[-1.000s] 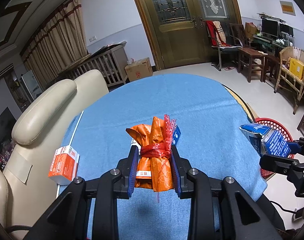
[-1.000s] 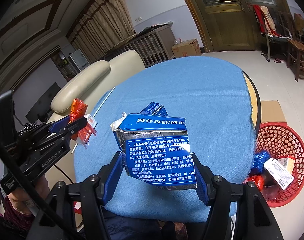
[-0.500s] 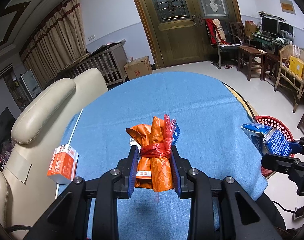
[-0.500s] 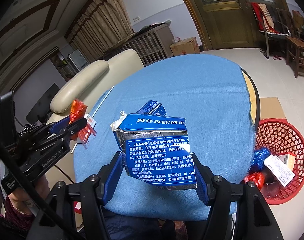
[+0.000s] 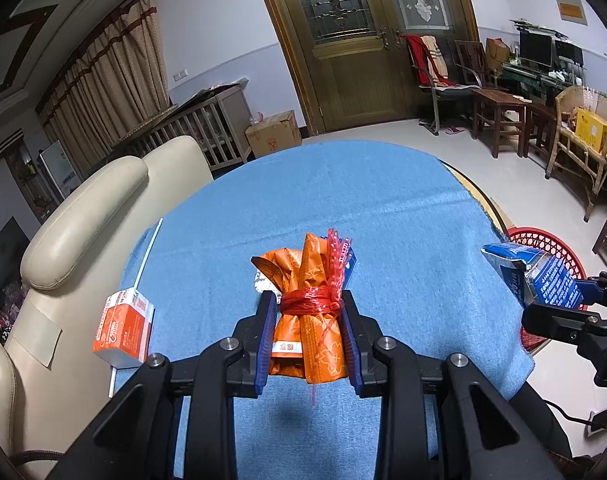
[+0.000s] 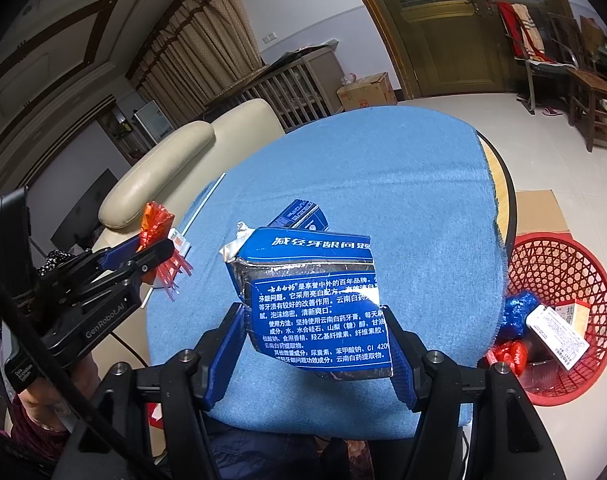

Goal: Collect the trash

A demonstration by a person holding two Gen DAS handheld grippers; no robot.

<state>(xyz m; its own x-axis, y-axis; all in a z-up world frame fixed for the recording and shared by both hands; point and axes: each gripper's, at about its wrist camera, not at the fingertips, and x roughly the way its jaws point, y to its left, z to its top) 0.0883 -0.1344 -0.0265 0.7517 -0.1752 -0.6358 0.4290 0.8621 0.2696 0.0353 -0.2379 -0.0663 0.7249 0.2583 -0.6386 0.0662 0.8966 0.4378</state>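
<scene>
Left gripper (image 5: 308, 332), clamped narrowly on an orange wrapper bundle (image 5: 309, 320) tied round the middle with red plastic netting (image 5: 309, 302); both blue pads pressed flat against the bundle's sides, its top sticking up past the fingertips, a loose red strand dangling below. Held clear above the blue tablecloth (image 5: 383, 208), a shadow under it on the cloth. Right gripper (image 6: 317, 344), set wider and gripping a torn blue toothpaste carton (image 6: 315, 300) by its two side edges, silver lining showing at the ripped corner, white print facing the camera; also lifted off the cloth. Beyond the carton, a smaller blue box (image 6: 301, 214) lying on the tablecloth. Near the table's left edge, an orange and white box (image 5: 123, 326) resting on a long white stick (image 5: 143, 258). Down on the floor at the table's right, a red mesh basket (image 6: 571, 264) already holding a white box, a blue wrapper and a red wrapper. Beside the table on the left, a cream leather sofa (image 5: 83, 216).
</scene>
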